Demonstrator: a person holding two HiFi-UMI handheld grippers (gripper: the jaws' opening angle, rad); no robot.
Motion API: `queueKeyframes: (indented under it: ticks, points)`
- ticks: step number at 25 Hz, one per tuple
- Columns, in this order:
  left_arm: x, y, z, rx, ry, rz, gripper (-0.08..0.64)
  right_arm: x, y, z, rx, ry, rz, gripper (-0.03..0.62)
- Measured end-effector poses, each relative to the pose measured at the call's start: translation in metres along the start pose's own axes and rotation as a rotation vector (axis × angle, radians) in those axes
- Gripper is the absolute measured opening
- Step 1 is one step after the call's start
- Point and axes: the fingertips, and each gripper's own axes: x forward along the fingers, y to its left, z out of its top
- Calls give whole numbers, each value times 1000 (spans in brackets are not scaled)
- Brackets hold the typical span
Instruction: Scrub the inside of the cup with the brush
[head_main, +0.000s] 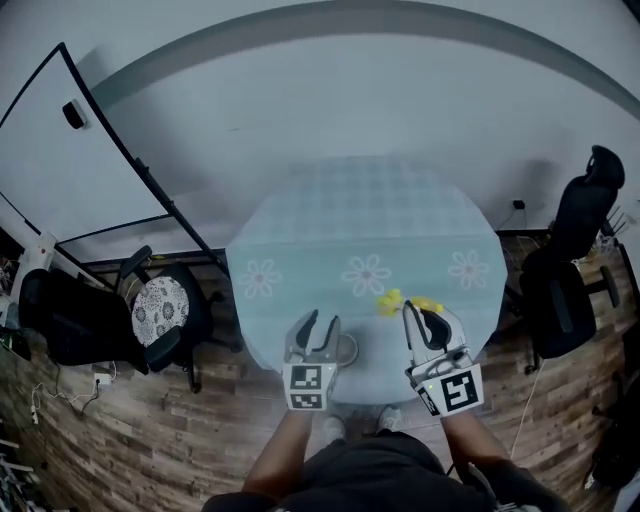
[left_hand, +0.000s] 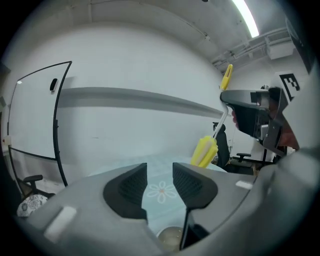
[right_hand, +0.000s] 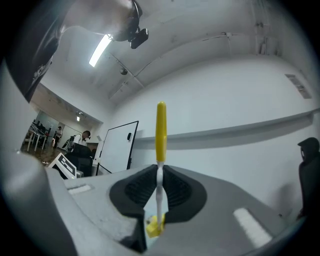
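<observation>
A small metal cup (head_main: 347, 350) stands on the round table (head_main: 300, 230) near its front edge, against the right side of my left gripper (head_main: 318, 328). In the left gripper view the cup (left_hand: 170, 238) shows low down, under the gap of the left gripper (left_hand: 160, 182). Its jaws stand a little apart with only tablecloth between the pads. My right gripper (head_main: 425, 322) is shut on the brush (head_main: 395, 300). In the right gripper view its white stem (right_hand: 159, 192) is pinched between the pads, the yellow handle pointing up. The left gripper view has the yellow brush head (left_hand: 205, 151) up off the table.
A black office chair (head_main: 565, 270) stands right of the table and two more chairs (head_main: 160, 310) to the left. A whiteboard on a black frame (head_main: 60, 150) leans at the far left. The floor is wood planks. People stand far off in the right gripper view (right_hand: 86, 136).
</observation>
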Motion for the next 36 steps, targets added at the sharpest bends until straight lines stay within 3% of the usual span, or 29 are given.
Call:
queueKeyframes:
  ticks: [5, 6, 11, 20, 36]
  points:
    - [-13, 4, 21, 14, -32, 3, 13, -8, 13, 14, -33, -11, 1, 38]
    - [-15, 5, 23, 11, -34, -5, 6, -8, 15, 16, -34, -13, 0, 38]
    - [-23, 12, 27, 8, -25, -19, 6, -6, 26, 21, -54, -14, -3, 38]
    - [-34, 33, 32, 57, -60, 53, 6, -8, 37, 14, -53, -6, -36, 37]
    - [-60, 55, 21, 65, -64, 32, 8, -10, 60, 4, -62, 29, -78, 38]
